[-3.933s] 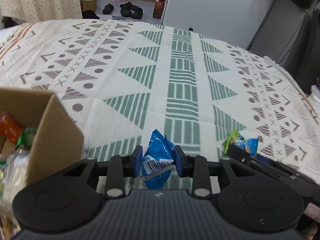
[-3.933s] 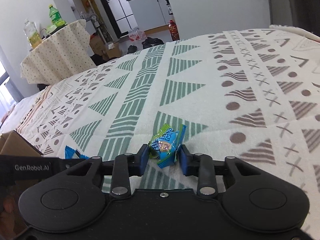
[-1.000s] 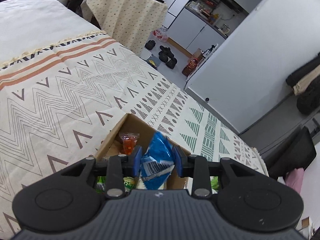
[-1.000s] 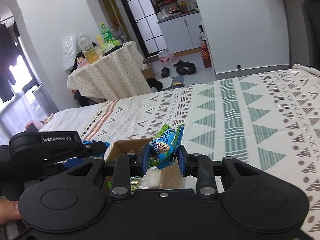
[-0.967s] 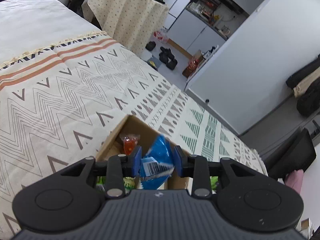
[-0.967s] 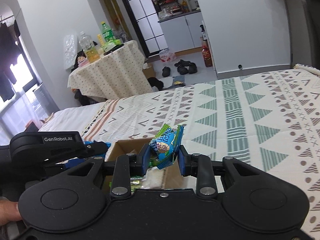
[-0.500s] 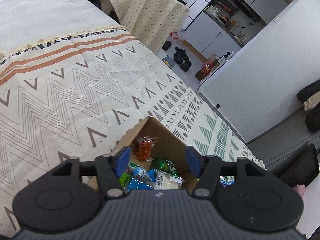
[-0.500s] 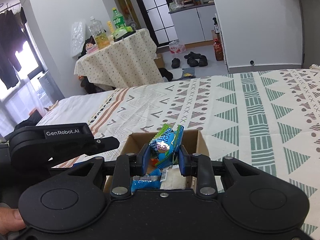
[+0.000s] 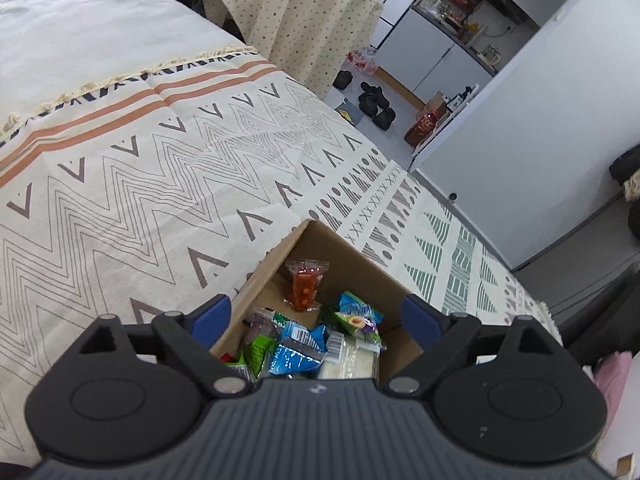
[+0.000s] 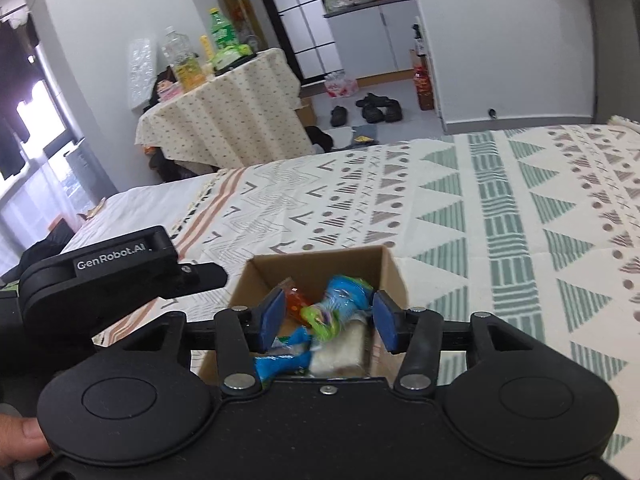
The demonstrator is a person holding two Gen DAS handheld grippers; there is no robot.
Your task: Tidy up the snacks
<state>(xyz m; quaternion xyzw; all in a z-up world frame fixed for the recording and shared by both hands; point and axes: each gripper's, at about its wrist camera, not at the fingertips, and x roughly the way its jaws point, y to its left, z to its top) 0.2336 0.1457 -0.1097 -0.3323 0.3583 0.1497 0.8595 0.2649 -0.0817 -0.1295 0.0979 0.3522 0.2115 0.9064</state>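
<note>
Left wrist view: your left gripper (image 9: 316, 318) hangs over the open cardboard box (image 9: 352, 256) on the patterned bedspread (image 9: 160, 184). Its jaws are spreading wide and hold nothing. Below them the box holds loose snacks: an orange packet (image 9: 306, 286) against the far wall, a blue packet (image 9: 298, 350) nearer, and a green packet (image 9: 358, 320) to the right.

Right wrist view: your right gripper (image 10: 328, 320) is above the same box (image 10: 320, 266). Its jaws are parting; the green packet (image 10: 342, 306) sits blurred between the pads, free of the left pad. You cannot tell whether it touches the right pad. The left gripper (image 10: 120, 276) shows at the left.
</note>
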